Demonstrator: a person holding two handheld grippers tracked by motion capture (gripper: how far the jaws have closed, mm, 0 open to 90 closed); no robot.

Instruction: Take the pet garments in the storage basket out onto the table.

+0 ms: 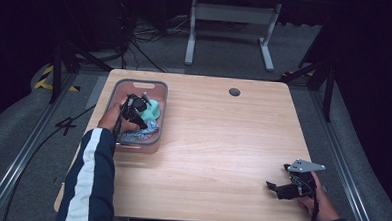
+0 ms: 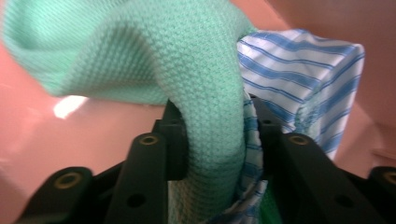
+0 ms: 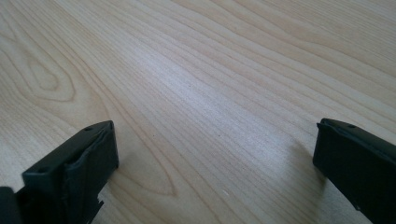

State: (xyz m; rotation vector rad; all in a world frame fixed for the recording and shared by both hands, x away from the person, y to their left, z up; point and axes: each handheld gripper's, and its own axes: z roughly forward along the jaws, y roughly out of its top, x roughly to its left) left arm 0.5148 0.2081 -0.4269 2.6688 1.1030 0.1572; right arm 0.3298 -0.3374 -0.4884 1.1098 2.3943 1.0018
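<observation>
My left claw (image 2: pixel 215 140) clamps the green knit cloth (image 2: pixel 154 51) and striped cloth (image 2: pixel 303 70) inside the pink bin (image 1: pixel 159 96); lifting out remains. My right claw (image 3: pixel 215 154) rests apart on the bench (image 1: pixel 222 141).

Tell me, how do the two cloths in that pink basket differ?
The green cloth is a plain mint knit with a bumpy texture; the striped cloth is thin, smooth, white with blue lines. The green cloth fills most of the gap between the jaws of the left gripper, the striped cloth just an edge. Both are pinched together, crumpled, in the basket.
</observation>
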